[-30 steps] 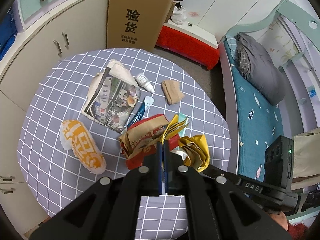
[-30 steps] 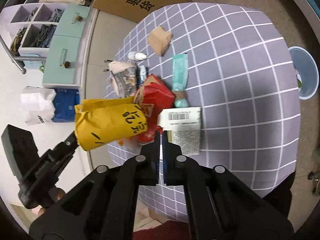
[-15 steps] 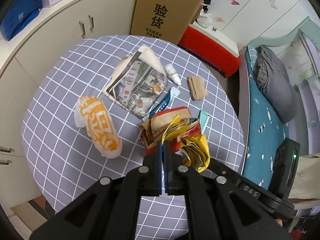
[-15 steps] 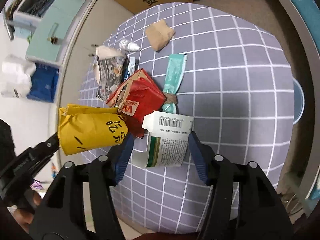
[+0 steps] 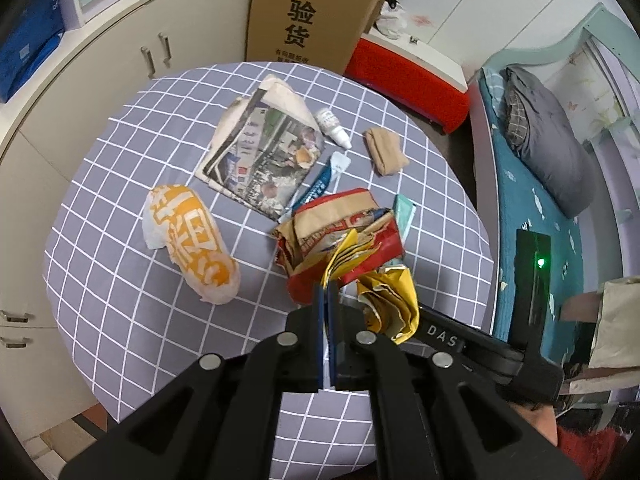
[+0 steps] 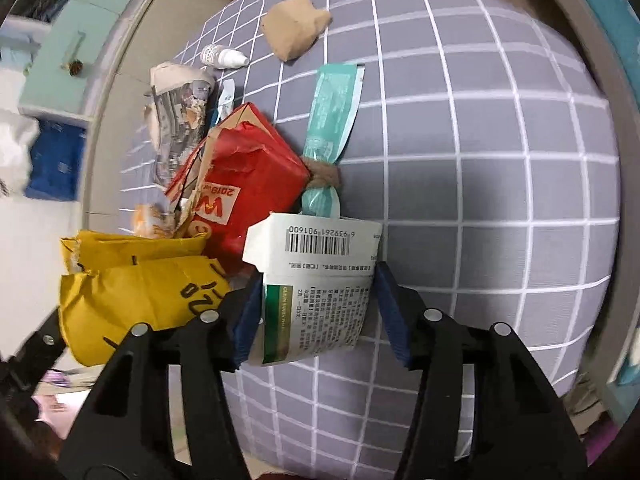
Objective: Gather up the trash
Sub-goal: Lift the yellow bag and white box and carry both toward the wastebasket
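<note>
- The left gripper point(image 5: 327, 290) had its blue pads pressed together on a thin edge of the yellow paper bag point(image 5: 390, 304), which hung crumpled just to the right of its tips.
- In the right wrist view the same yellow paper bag point(image 6: 132, 294) was held up at the left, covering part of the table's near edge.
- The right gripper point(image 6: 316, 312) stood with its fingers spread wide on either side of the white medicine box point(image 6: 316, 280); whether the pads actually touched the box's sides could not be told.
- The white medicine box lay near the edge of the round table point(image 6: 500, 160), which was covered in a grey cloth with a white grid.
- Directly beyond the box sat the torn red paper bag point(image 6: 248, 184), its ragged opening turned toward the left gripper.
- A teal wrapper point(image 6: 332, 120) lay beside the red bag, with a small brown lump at its near end, touching the top edge of the box.
- Farther off lay a folded newspaper point(image 5: 264, 160), a small white dropper bottle point(image 5: 332, 128), a blue-and-white sachet point(image 5: 324, 184) and a crumpled brown paper wad point(image 5: 386, 152).
- An orange-and-white wrapper point(image 5: 192, 240) lay apart on the left side of the cloth.
- A tall cardboard box point(image 5: 312, 12) stood behind the table against the cream cabinets point(image 5: 120, 64).
</note>
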`<state>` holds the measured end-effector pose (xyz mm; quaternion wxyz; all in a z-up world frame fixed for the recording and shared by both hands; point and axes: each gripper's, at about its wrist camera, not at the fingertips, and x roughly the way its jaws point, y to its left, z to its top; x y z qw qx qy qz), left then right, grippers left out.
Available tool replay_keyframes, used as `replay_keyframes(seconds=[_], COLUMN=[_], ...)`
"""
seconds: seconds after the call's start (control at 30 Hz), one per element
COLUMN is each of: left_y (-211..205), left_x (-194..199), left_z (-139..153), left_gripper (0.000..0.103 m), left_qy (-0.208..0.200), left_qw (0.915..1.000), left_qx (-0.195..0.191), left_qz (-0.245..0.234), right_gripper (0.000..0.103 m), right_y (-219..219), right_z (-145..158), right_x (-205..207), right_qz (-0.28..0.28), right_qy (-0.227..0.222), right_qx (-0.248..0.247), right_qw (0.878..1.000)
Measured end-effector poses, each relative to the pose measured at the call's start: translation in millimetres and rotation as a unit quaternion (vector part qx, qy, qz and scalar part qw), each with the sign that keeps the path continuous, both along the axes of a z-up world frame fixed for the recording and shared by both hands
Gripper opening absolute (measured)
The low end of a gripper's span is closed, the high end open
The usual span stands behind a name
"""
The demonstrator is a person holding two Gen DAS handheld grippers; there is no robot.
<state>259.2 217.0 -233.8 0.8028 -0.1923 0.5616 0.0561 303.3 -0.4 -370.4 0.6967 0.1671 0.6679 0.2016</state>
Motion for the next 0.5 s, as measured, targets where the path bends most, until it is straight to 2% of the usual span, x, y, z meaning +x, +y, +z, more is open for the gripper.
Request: replay_keyframes(seconds=[0.13, 0.5], left_y=[-5.9, -34.9], left_x=[1.3, 6.0], left_z=[2.2, 23.1], left_gripper=[0.001, 0.001], left_qy=[-0.004, -0.024], left_qw=[1.0, 0.9994], left_qx=[-0.001, 0.001], left_qz=[-0.007, -0.024], right_gripper=[0.051, 0.051], right_y=[-17.0, -61.8], right_z=[0.2, 29.6], right_x=[-3.6, -21.7], right_qz=[-0.006, -0.038], right_qy=[0.013, 0.037], right_qx=[0.026, 0.1], right_qw=[1.0, 0.994])
